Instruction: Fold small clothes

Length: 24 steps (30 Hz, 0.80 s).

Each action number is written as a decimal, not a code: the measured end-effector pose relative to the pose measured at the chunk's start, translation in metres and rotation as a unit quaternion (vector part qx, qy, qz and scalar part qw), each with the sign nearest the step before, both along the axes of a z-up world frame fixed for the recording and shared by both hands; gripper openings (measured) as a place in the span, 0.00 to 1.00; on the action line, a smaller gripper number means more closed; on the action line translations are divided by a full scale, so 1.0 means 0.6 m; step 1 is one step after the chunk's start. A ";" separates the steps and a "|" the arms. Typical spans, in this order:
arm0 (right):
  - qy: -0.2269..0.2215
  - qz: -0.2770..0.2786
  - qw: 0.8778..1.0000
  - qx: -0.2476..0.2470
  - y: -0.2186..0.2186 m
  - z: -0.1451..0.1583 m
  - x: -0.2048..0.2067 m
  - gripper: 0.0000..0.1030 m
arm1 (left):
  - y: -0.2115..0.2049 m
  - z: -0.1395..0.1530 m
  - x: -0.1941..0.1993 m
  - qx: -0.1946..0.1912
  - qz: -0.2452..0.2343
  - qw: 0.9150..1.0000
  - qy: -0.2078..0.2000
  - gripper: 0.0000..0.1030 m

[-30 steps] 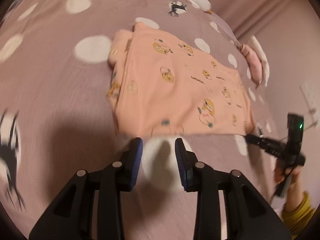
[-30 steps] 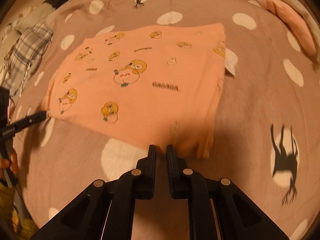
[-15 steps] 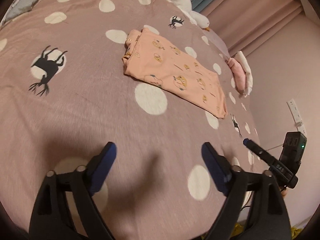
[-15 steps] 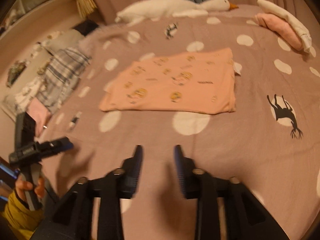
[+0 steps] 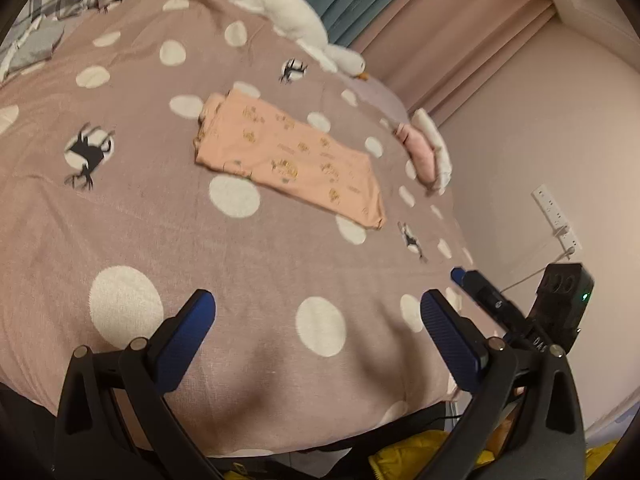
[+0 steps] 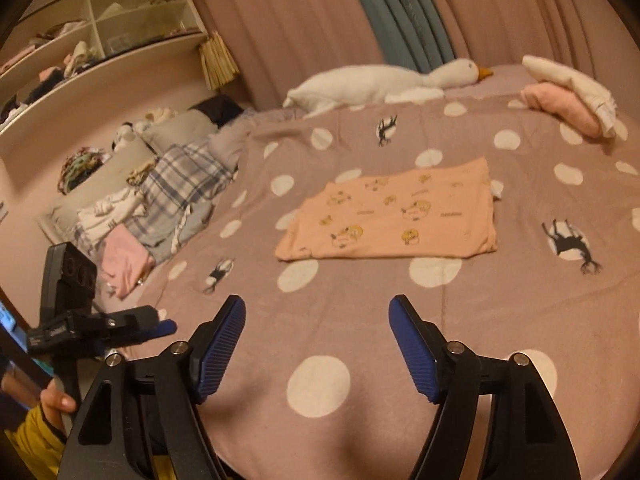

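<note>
- Left wrist view: left gripper (image 5: 318,318) has pulled back from the garment; a second ago its blue pads sat close together right at the near hem, now they stand spread wide with nothing between them, released.
- Same view: peach printed garment (image 5: 288,160) lies folded into a flat rectangle on the polka-dot bedspread (image 5: 120,220), well apart from the tongs, up and ahead of them toward the middle of the bed.
- Same view: right gripper (image 5: 460,276) shows at the right edge, off the cloth, near the bed's side.
- Right wrist view: right gripper (image 6: 318,346) was nearly pinched at the garment's near edge a second ago; now backed away, pads wide, empty.
- Same view: garment (image 6: 400,216) lies ahead and slightly right of the gap, well clear, edges squared, no loose sleeve showing.
- Same view: left gripper (image 6: 166,326) hangs at lower left, away from the cloth.
- Judgement: both tongs letting go and retreating suggests this fold is finished; piece looks done.
</note>
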State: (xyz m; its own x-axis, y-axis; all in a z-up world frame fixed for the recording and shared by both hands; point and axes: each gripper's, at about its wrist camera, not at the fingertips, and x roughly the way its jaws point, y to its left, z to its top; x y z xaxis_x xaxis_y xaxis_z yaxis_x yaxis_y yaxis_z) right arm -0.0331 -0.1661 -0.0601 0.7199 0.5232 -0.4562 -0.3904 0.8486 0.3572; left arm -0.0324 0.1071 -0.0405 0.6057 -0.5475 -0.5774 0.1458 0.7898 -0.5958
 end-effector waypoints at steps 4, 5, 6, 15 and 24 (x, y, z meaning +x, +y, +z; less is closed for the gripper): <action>-0.012 -0.013 1.000 0.003 -0.002 0.010 -0.008 0.78 | 0.006 0.030 -0.021 -0.001 0.019 1.000 -0.024 1.00; -0.015 -0.015 1.000 0.003 -0.001 0.012 -0.011 0.78 | 0.006 0.038 -0.024 0.004 0.020 0.999 -0.029 1.00; -0.017 -0.013 1.000 0.003 0.000 0.015 -0.013 0.78 | 0.004 0.045 -0.026 0.014 0.020 0.999 -0.030 1.00; -0.029 -0.003 1.000 0.006 0.013 0.027 -0.014 0.78 | 0.001 0.073 -0.028 0.018 0.009 0.999 -0.050 1.00; -0.028 -0.008 1.000 0.010 0.007 0.039 0.013 0.78 | -0.002 0.098 -0.008 0.048 0.059 0.993 -0.090 1.00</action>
